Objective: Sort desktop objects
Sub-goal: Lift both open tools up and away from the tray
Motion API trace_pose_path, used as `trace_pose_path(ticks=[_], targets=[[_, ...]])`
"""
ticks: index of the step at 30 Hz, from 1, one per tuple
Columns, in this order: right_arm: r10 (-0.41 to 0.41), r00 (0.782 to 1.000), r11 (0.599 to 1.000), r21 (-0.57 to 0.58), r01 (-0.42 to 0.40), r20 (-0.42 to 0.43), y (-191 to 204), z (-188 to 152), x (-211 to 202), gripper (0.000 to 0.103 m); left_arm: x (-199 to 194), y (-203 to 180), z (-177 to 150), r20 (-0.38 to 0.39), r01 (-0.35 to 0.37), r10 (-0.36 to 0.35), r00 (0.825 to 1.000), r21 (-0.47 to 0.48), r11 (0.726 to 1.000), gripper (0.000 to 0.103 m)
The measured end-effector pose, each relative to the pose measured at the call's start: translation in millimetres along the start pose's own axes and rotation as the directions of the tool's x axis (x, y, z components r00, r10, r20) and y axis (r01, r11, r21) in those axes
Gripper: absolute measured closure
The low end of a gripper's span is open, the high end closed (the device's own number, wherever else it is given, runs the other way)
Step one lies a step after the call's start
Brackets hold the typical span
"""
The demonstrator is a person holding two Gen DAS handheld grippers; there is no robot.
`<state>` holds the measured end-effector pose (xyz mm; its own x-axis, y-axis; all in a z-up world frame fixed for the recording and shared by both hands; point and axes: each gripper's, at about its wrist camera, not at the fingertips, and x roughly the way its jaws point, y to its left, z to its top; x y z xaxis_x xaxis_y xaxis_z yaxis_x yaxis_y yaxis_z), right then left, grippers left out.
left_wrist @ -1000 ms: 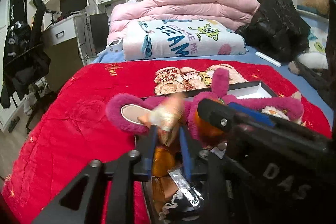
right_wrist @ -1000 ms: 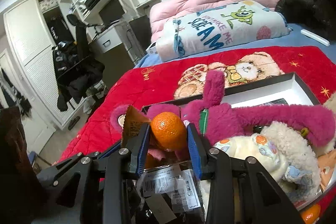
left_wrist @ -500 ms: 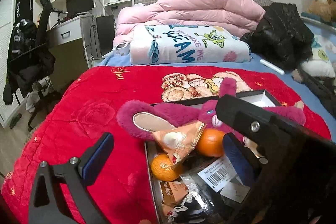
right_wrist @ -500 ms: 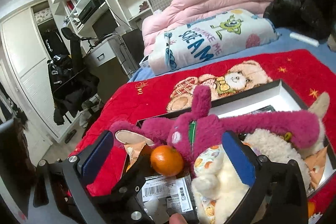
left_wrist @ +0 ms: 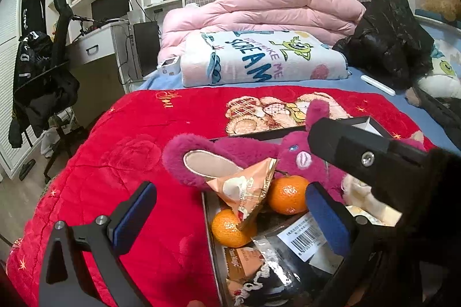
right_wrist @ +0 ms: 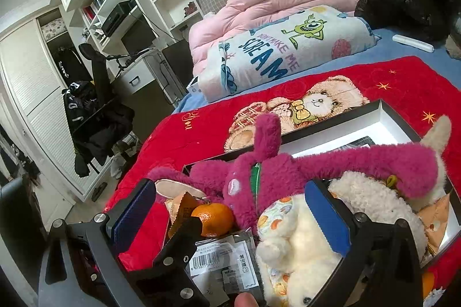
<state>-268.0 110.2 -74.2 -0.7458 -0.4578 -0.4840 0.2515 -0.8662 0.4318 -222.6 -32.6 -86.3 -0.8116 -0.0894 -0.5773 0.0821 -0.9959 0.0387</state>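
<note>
Hanging wide open and empty, the left gripper [left_wrist: 230,217] frames the triangular snack packet [left_wrist: 247,187] and tangerines [left_wrist: 286,194] at the box's [left_wrist: 208,217] left edge; right gripper [right_wrist: 230,216], likewise spread, sits farther right.

free: bare red blanket [left_wrist: 121,163] left of the left gripper [left_wrist: 230,216] | blocked: box [right_wrist: 386,117] ahead, crowded with magenta plush [right_wrist: 288,171], oranges [left_wrist: 286,193], snack packets [left_wrist: 247,191] | right gripper [right_wrist: 230,216] crosses the left one's right side
</note>
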Motion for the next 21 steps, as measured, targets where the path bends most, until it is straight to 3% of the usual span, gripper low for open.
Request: trace_pose_path(ticks=[3,7,11,14,16,19,21], targets=[[-0.021,0.999,1.0,-0.023,0.022,0.03,2,5,-12,0.0,-8,-2,3,0.024,-0.016,0.016,1.0,0.031,0.999,0.0],[-0.014,0.992,1.0,-0.026,0.017,0.123,2,19,-46,0.0,-31,11,14,0.064,0.011,-0.009,0.998,-0.026,1.0,0.0],[0.023,0.983,0.996,-0.087,-0.007,0.18,14,33,-91,0.0,-59,24,28,0.068,-0.02,0.023,0.997,-0.047,0.999,0.0],[-0.077,0.972,0.981,-0.154,0.114,0.223,39,38,-130,0.0,-83,40,46,-0.009,-0.015,0.014,1.0,-0.112,0.994,0.0],[-0.116,0.965,0.975,-0.16,0.156,0.236,53,40,-153,0.0,-116,44,63,-0.025,-0.044,0.042,0.999,-0.084,0.995,0.0],[-0.16,0.964,0.969,-0.151,0.194,0.213,78,43,-192,0.0,-175,46,80,0.03,-0.119,0.121,0.992,-0.047,0.992,0.0],[-0.204,0.963,0.95,-0.201,0.237,0.174,99,44,-216,0.0,-221,49,86,0.076,-0.11,0.116,0.99,-0.069,0.992,0.0]])
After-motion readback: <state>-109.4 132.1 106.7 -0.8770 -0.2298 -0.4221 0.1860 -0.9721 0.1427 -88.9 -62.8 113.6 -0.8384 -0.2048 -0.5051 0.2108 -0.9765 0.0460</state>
